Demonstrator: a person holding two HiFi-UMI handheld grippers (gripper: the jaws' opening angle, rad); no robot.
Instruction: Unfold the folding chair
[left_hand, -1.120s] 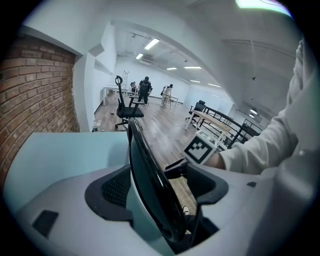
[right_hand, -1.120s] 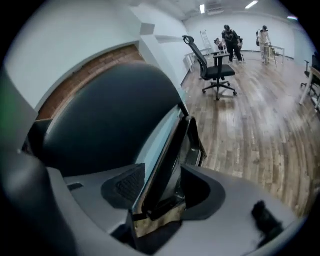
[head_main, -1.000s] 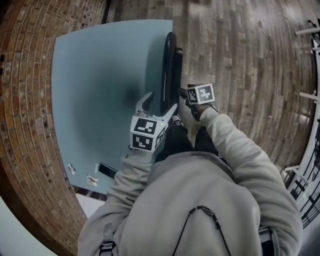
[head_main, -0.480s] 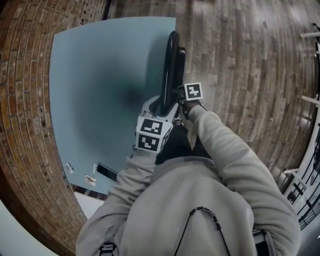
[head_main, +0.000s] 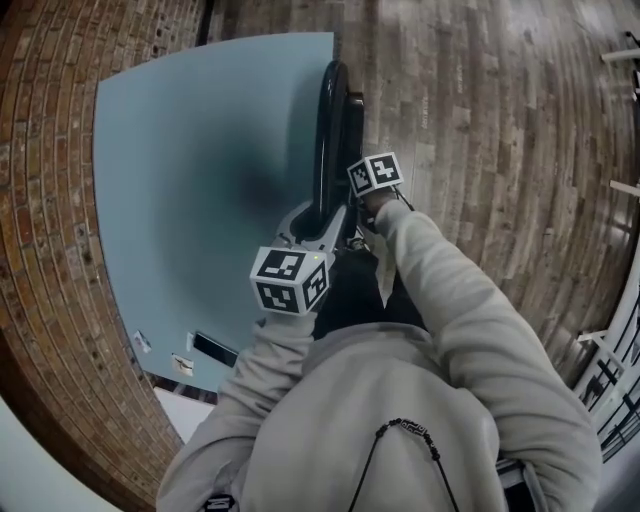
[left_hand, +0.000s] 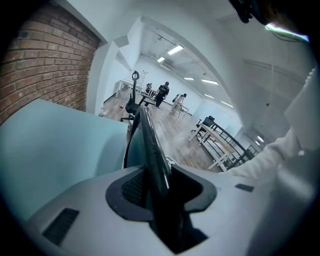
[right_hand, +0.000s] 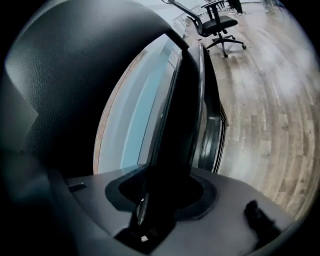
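The folding chair (head_main: 330, 130) stands folded flat on the floor (head_main: 480, 120), against the blue surface (head_main: 200, 150). The left hand-held gripper (left_hand: 157, 190) and right hand-held gripper (right_hand: 160, 195) have just been closing, and each clamps a chair edge. Grasping appears done. Opening is not started.

The folding chair (head_main: 333, 130) is glossy black. The panel (head_main: 190, 170) beside it is a flat pale blue-grey, and the brick wall (head_main: 40, 250) is red-brown with lighter mortar lines. The floor (head_main: 500, 120) is brown wood in short planks. The left gripper (left_hand: 160, 180) and right gripper (right_hand: 160, 192) are grey with dark pads (their cubes white, patterned with black squares). The sleeve (head_main: 450, 290) is pale beige-grey.
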